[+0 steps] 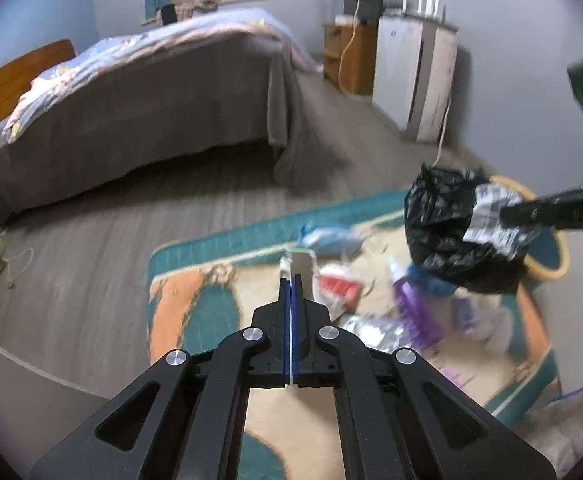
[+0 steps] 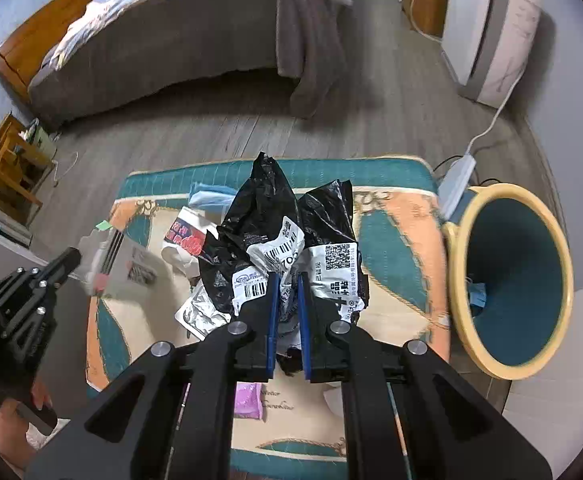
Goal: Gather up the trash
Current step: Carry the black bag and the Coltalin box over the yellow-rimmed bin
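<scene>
My right gripper (image 2: 287, 280) is shut on a crumpled black plastic mailer bag (image 2: 263, 208) with white shipping labels, held above the rug; the bag also shows in the left wrist view (image 1: 443, 220). My left gripper (image 1: 291, 280) is shut on a thin grey carton flap (image 1: 301, 262); in the right wrist view it holds that flat grey carton (image 2: 119, 264) at the left. A yellow bin with a teal inside (image 2: 511, 280) stands at the right of the rug. More trash lies on the rug: a red-and-white packet (image 2: 185, 236), a silver foil wrapper (image 2: 199, 312), a blue mask (image 2: 211, 196), a purple bottle (image 1: 411, 300).
A teal and orange rug (image 2: 395, 232) covers the floor under the trash. A bed with a grey cover (image 2: 179, 36) stands behind. A white appliance (image 2: 491, 32) with a cable and a power strip (image 2: 457, 176) is at the right. A wooden stool (image 2: 7, 168) is at the left.
</scene>
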